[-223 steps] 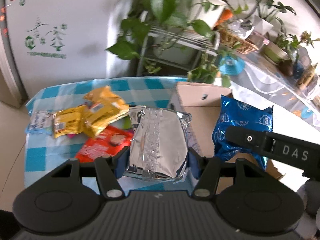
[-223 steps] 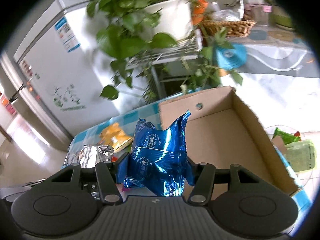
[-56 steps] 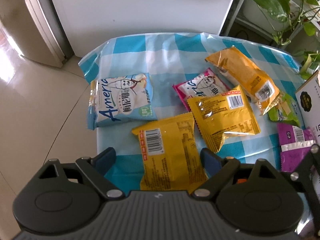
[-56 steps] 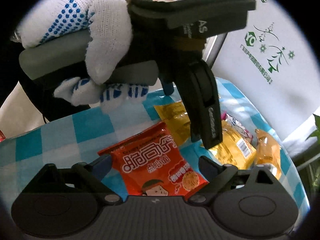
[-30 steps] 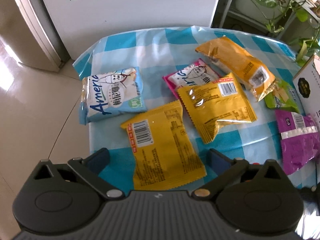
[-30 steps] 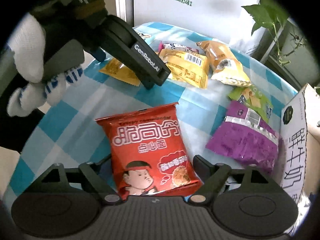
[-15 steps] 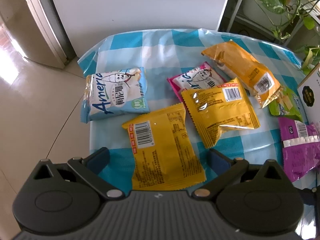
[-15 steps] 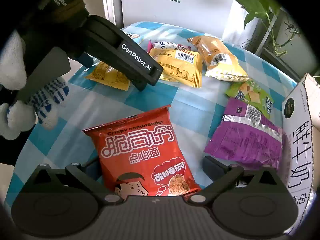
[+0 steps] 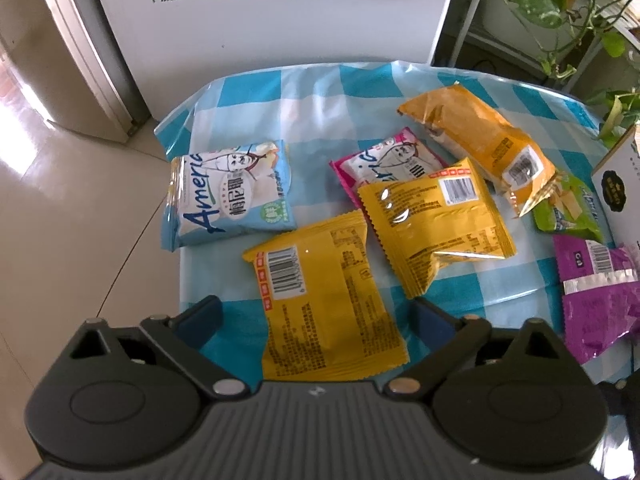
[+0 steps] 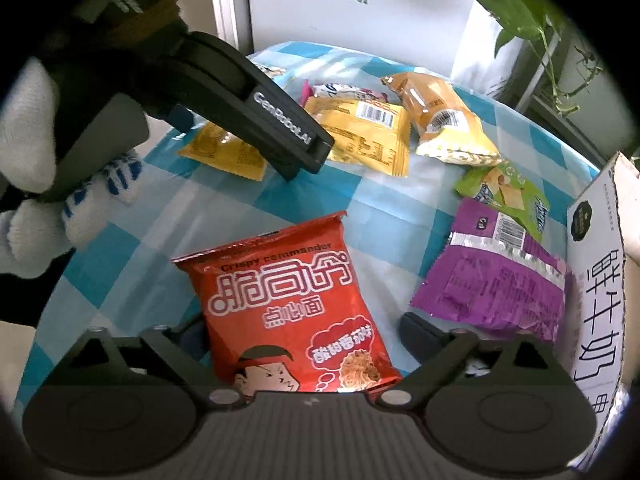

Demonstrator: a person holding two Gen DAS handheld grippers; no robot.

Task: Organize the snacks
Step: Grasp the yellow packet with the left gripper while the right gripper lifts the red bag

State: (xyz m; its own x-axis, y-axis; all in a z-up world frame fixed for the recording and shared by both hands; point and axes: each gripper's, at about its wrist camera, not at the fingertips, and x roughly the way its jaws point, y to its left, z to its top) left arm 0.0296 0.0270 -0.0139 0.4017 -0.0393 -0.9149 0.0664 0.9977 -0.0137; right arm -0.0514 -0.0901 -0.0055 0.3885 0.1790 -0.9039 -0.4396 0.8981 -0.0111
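Overhead, blue-checked tablecloth (image 9: 320, 92) by white fridge (image 9: 280, 20); both grippers' fingers (image 9: 200, 314) wide apart.

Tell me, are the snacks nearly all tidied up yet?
Not yet. The cardboard box only shows its outside wall, so what is already inside cannot be seen. The left gripper is open around a yellow packet and the right gripper is open around a red packet; neither is gripped. Six more lie on the checked cloth, among them the purple packet and green packet beside the box.
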